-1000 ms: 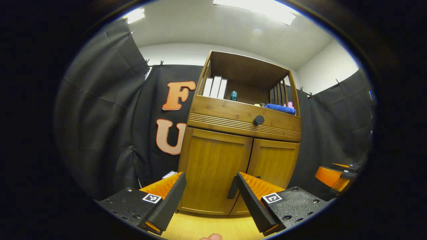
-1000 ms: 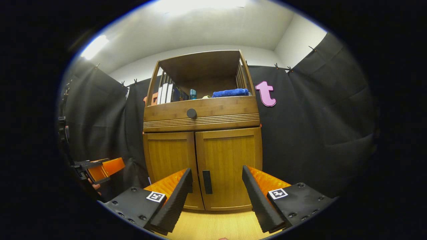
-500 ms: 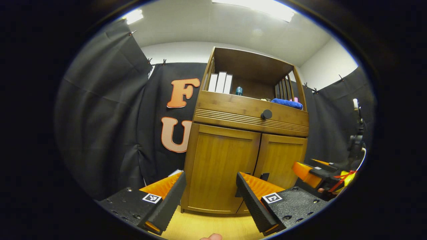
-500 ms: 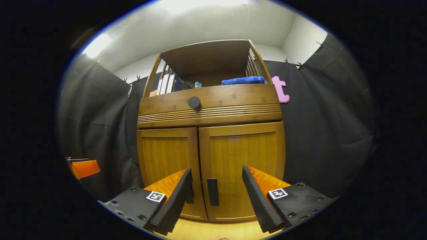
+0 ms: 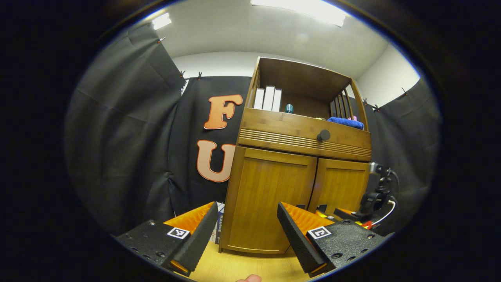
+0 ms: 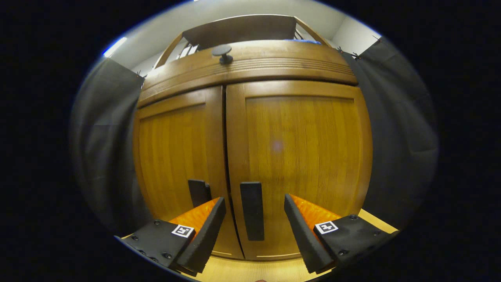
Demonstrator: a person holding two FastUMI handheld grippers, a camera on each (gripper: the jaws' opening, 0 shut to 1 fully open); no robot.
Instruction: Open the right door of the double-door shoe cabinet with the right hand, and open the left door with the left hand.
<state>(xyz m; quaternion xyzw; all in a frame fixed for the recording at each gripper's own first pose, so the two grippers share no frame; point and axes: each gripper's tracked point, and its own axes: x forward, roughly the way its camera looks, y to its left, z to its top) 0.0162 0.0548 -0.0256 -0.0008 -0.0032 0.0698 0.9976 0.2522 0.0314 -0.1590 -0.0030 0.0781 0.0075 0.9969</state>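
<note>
The honey-brown wooden double-door shoe cabinet [image 6: 250, 129] is seen close up in the right gripper view, both doors shut. The right claw [image 6: 254, 229] is held with its fingers apart on either side of the dark vertical bar handle of the right door [image 6: 252, 210], without touching it. The left claw [image 5: 246, 231] is held apart too, well short of the left door [image 5: 270, 203].

Double-door shoe cabinet [image 6: 250, 66]: warm brown wood, upright on a pale wood floor. Right door [image 6: 301, 164] and left door [image 6: 176, 156] both shut, edges meeting at a narrow centre seam. A dark vertical handle [image 6: 251, 210] is seen on the right door, another [image 6: 199, 192] on the left, low beside the seam.
</note>
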